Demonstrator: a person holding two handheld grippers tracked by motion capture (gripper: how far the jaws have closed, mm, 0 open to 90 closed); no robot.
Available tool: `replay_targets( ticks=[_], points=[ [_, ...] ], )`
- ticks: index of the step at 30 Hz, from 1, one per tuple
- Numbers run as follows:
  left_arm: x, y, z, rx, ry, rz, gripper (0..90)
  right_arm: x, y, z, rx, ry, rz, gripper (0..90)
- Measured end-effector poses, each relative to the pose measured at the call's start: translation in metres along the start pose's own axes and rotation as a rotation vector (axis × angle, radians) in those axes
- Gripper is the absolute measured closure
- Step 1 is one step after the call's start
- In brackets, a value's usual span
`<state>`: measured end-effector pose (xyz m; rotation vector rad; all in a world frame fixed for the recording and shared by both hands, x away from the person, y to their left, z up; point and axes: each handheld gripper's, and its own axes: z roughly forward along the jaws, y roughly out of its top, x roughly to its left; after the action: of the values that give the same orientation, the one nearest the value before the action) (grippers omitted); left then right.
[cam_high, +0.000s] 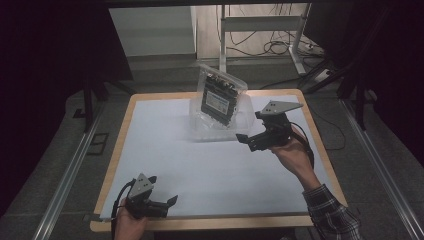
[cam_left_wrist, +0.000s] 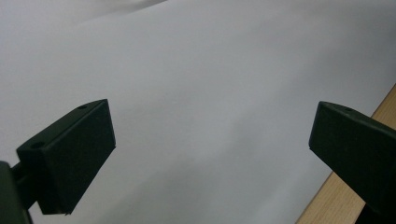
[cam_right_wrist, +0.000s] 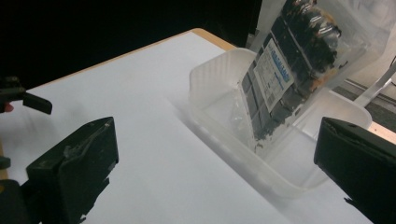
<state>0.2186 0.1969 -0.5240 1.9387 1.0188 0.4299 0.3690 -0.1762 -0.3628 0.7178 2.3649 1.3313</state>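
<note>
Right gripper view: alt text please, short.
A clear plastic bag of dark items with a white label stands tilted in a translucent plastic tub on a white-covered table. The right gripper frames it, jaws open and empty.

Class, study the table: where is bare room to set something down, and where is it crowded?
Free: the white sheet between the left gripper, right gripper and clear plastic tub, plus the far-left corner. Crowded: the far right, where the tub holds a bagged dark packet.

Wooden table (cam_high: 320, 150), white sheet (cam_high: 175, 150), clear tub (cam_high: 197, 131) on it.
</note>
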Motion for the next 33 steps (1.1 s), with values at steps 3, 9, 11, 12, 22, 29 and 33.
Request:
replay_targets(
  ticks=[3,9,11,12,22,29,33],
  points=[
    [0.0,0.0,0.0,0.002,0.003,0.003,0.1,0.002,-0.007,-0.003,0.001,0.0,0.001,0.0],
    [-0.001,0.0,0.001,0.012,0.01,0.012,0.2,0.006,-0.021,-0.008,0.011,-0.021,-0.02,0.0],
    [-0.001,0.0,0.001,0.013,0.007,0.014,0.2,0.006,-0.026,-0.011,0.011,-0.022,-0.022,0.0],
    [-0.001,0.0,0.001,0.012,0.007,0.015,0.2,0.007,-0.029,-0.012,0.009,-0.022,-0.025,0.0],
    [-0.002,0.0,0.001,0.011,0.009,0.017,0.1,0.003,-0.054,-0.022,-0.02,-0.033,-0.003,0.0],
    [-0.002,0.0,0.001,0.008,0.008,0.017,0.2,-0.002,-0.065,-0.034,-0.032,-0.045,0.024,0.0],
    [-0.001,0.0,0.0,0.006,0.009,0.015,0.1,-0.002,-0.071,-0.041,-0.028,-0.057,0.029,0.0]
  ],
)
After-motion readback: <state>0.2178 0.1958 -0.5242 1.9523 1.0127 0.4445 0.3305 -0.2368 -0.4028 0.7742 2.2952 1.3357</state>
